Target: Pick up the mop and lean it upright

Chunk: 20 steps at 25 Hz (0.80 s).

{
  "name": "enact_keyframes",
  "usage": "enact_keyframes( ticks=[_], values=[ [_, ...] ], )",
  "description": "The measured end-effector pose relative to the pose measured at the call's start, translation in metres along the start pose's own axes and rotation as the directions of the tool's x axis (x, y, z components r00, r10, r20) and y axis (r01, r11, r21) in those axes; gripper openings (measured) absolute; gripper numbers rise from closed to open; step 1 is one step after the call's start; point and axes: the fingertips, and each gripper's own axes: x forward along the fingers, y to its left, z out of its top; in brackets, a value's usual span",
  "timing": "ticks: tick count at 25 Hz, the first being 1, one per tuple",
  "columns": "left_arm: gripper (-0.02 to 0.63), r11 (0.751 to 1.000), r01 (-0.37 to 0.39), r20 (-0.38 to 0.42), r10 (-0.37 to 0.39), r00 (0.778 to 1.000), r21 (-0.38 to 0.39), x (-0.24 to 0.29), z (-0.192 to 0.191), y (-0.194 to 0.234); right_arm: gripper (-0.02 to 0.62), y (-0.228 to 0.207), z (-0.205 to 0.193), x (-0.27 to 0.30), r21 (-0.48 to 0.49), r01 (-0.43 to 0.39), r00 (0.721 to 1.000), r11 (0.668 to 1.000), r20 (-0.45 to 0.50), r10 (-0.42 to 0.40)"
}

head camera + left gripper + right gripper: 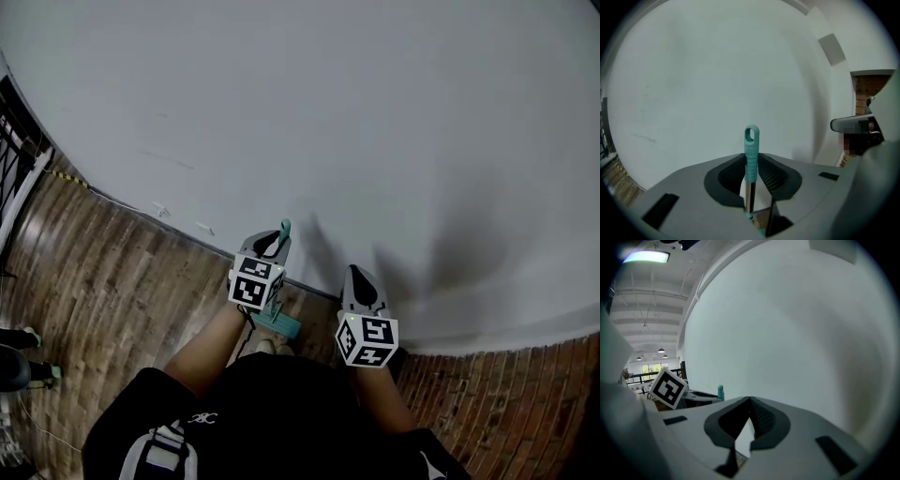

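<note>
The mop stands nearly upright close to the white wall (356, 112). Its teal handle grip (751, 154) with a hanging loop on top rises between the jaws of my left gripper (751, 161), which is shut on it. In the head view the teal tip (285, 228) pokes out above the left gripper (277, 240), and the teal mop head (278, 324) rests on the brick floor below. My right gripper (354, 274) hangs just right of the mop, its jaws (750, 401) closed tip to tip with nothing in them. The right gripper view shows the mop's tip (721, 392).
The brick floor (112, 300) meets the wall along a curved line. A black railing (14, 159) and a yellow-black tape strip (66, 175) are at the far left. Dark and teal items (28, 352) lie at the left edge. The person's black shirt (272, 412) fills the bottom.
</note>
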Motion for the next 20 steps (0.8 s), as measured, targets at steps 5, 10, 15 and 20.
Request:
enact_keyframes(
  ticks=[5,10,15,20],
  values=[
    [0.084,1.000,-0.016,-0.015,0.016,1.000,-0.001,0.027,0.005,0.009,0.012,-0.023,-0.003,-0.013,0.022,0.069,0.998,0.997,0.001,-0.069],
    [0.084,1.000,-0.004,-0.024,0.004,1.000,0.008,0.052,0.012,0.008,0.012,-0.041,-0.004,-0.029,0.036,0.133,0.991,0.990,0.003,-0.133],
    [0.084,1.000,0.008,-0.036,-0.009,0.999,-0.013,0.072,0.017,0.009,0.012,-0.051,-0.006,-0.035,0.047,0.166,0.986,0.985,-0.003,-0.166],
    [0.085,0.996,0.008,0.002,-0.008,1.000,0.086,0.076,0.023,0.005,0.012,-0.054,-0.006,-0.037,0.051,0.178,0.984,0.983,-0.001,-0.178]
  ],
)
